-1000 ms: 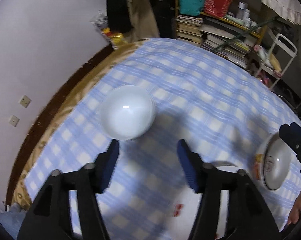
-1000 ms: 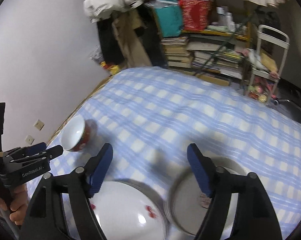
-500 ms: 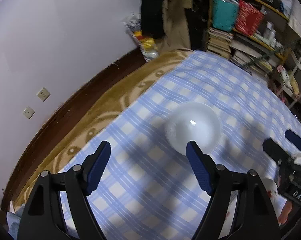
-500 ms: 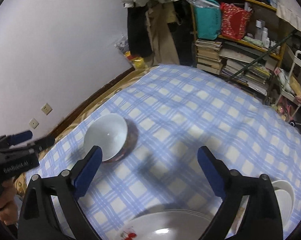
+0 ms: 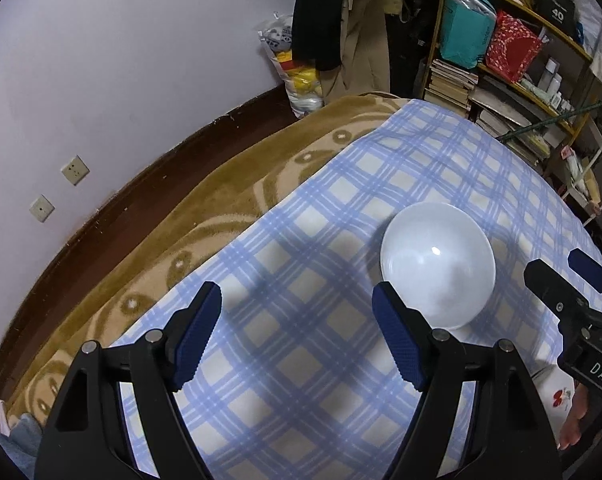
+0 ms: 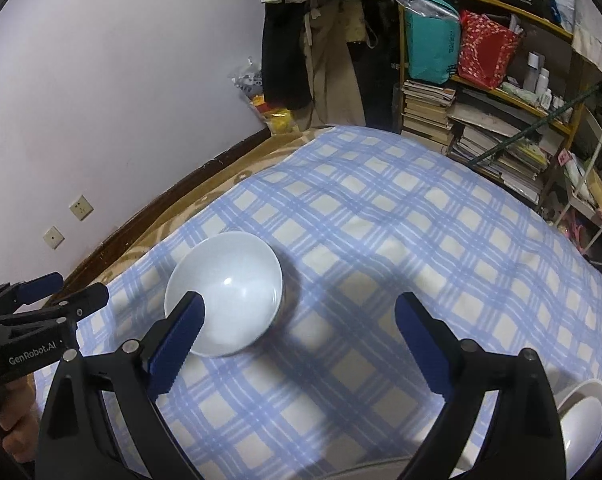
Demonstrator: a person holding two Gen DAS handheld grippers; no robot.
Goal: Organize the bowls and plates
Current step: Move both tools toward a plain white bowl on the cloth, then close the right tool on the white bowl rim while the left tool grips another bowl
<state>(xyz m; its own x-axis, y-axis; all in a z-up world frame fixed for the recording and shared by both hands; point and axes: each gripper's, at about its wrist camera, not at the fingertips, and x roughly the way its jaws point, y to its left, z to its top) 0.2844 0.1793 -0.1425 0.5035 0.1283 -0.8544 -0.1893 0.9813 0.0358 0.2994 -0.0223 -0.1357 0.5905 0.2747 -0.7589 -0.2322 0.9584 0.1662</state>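
Note:
A white bowl stands upright on the blue checked cloth. My left gripper hangs open over bare cloth, and the bowl lies just right of its right finger. In the right wrist view the same bowl sits behind the left fingertip of my right gripper, which is wide open with only cloth between its fingers. A white dish with a red motif shows at the lower right. Another white dish lies at the right edge.
A brown blanket runs along the cloth's left side, then a dark skirting and a pale wall. Shelves with books and bags and hanging clothes stand beyond the far end. The left gripper shows at the left edge, the right gripper at the right.
Both grippers have swung left across the cloth and their jaws have widened. The plates have slid out of the right wrist view, and the bowl now sits by each gripper's inner finger.

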